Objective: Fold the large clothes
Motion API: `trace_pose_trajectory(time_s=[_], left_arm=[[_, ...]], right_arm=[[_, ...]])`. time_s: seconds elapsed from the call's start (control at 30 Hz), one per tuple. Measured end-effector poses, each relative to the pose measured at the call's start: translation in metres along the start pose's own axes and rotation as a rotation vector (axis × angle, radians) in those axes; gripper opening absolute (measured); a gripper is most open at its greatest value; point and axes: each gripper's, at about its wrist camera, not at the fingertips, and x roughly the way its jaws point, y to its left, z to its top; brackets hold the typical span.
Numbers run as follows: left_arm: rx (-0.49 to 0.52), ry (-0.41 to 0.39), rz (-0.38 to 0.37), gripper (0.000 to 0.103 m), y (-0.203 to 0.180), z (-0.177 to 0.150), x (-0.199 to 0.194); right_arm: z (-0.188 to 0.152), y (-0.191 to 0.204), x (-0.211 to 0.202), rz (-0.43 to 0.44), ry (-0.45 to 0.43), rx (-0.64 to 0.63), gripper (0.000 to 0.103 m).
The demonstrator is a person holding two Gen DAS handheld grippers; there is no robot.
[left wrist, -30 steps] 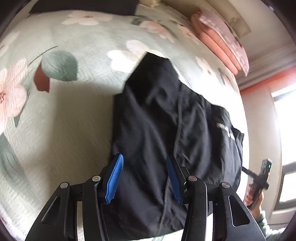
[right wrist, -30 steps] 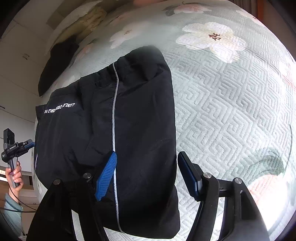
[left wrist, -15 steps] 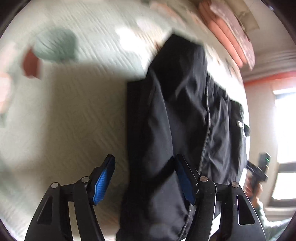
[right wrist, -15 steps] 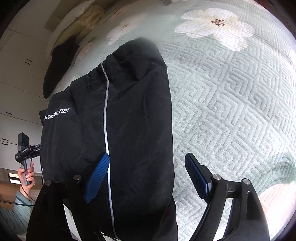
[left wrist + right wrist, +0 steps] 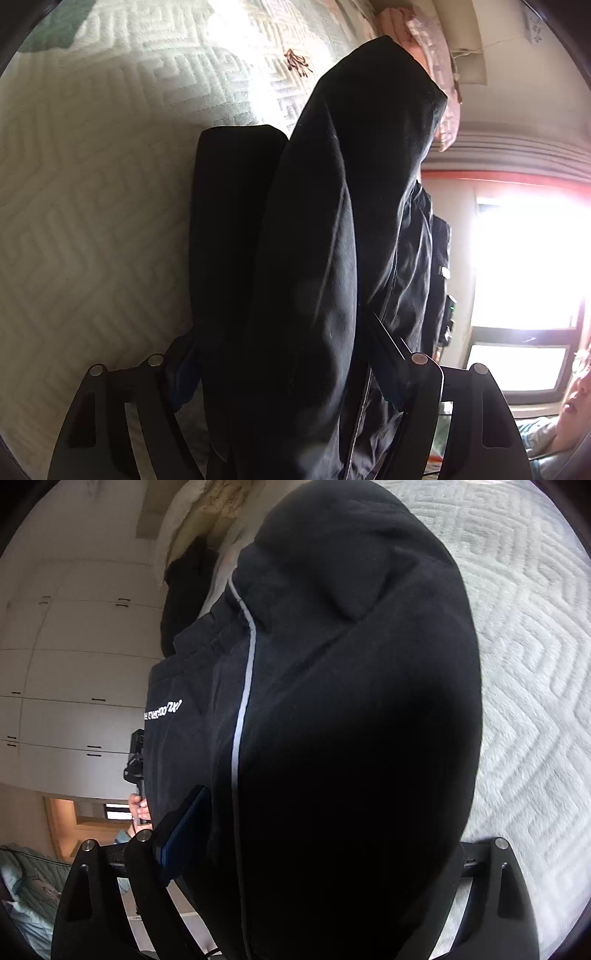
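A black garment (image 5: 332, 221) lies folded in a long stack on the pale green quilted bedspread (image 5: 92, 184). My left gripper (image 5: 280, 332) is low over its near end. Its jaws are opening, with the cloth bulging up between the fingers and hiding most of the blue pads. In the right wrist view the same garment (image 5: 351, 701) shows a grey stripe (image 5: 243, 686) and white lettering (image 5: 162, 710). My right gripper (image 5: 328, 819) straddles that end, jaws opening. Its left blue pad (image 5: 184, 823) stands clear of the cloth. The right finger is hidden behind the fabric.
Folded pink blankets (image 5: 436, 55) lie at the bed's far end, with a bright window (image 5: 524, 258) to the right. Another dark item (image 5: 184, 579) lies further up the bedspread (image 5: 528, 664), with white cupboards (image 5: 74, 664) behind. A hand (image 5: 138, 806) holds the other gripper's handle.
Both grippers have sunk and tilted down onto the garment's near edge, which now fills each view. Their jaws have spread wider around the cloth.
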Motion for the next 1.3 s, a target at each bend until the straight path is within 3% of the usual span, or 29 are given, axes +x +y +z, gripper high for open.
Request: trace_pose_trajectory(time_s=[0.13,0.23,0.3,0.37,0.43,0.5,0.57,0.8,0.83,0.9,1.1,1.3], left_arm=[[0.011,0.001,-0.024,0.078,-0.003,0.003,0.007],[0.065,-0.008,0.035,0.075,-0.018,0.001,0.012],[0.092,-0.026,0.063,0.066,-0.029,-0.004,0.010],[0.156,-0.059,0.100,0.048,-0.048,-0.013,0.005],[0.219,-0.092,0.120,0.037,-0.068,-0.024,0.000],[0.266,-0.111,0.099,0.032,-0.087,-0.034,-0.008],[0.296,-0.131,0.044,0.031,-0.107,-0.045,-0.019],[0.434,-0.151,0.017,0.031,-0.181,-0.094,-0.044],[0.445,-0.155,0.005,0.031,-0.169,-0.100,-0.074],[0.452,-0.161,-0.026,0.031,-0.171,-0.119,-0.094],[0.446,-0.129,-0.048,0.031,-0.159,-0.173,-0.130],[0.385,-0.102,-0.005,0.031,-0.131,-0.201,-0.120]], right_arm=[[0.003,0.010,0.013,-0.013,0.002,-0.040,0.091],[0.001,0.007,0.012,-0.023,-0.033,-0.011,0.073],[-0.004,0.012,0.010,-0.033,-0.053,-0.017,0.063],[-0.008,0.025,0.007,-0.056,-0.073,-0.044,0.055],[-0.012,0.042,0.001,-0.072,-0.096,-0.073,0.048],[-0.018,0.060,-0.005,-0.092,-0.118,-0.097,0.043],[-0.025,0.078,-0.016,-0.096,-0.139,-0.124,0.041],[-0.061,0.149,-0.048,-0.145,-0.196,-0.222,0.041],[-0.063,0.152,-0.052,-0.149,-0.208,-0.232,0.041],[-0.069,0.155,-0.058,-0.153,-0.225,-0.240,0.041],[-0.085,0.148,-0.049,-0.205,-0.221,-0.230,0.041],[-0.115,0.128,-0.014,-0.215,-0.154,-0.138,0.041]])
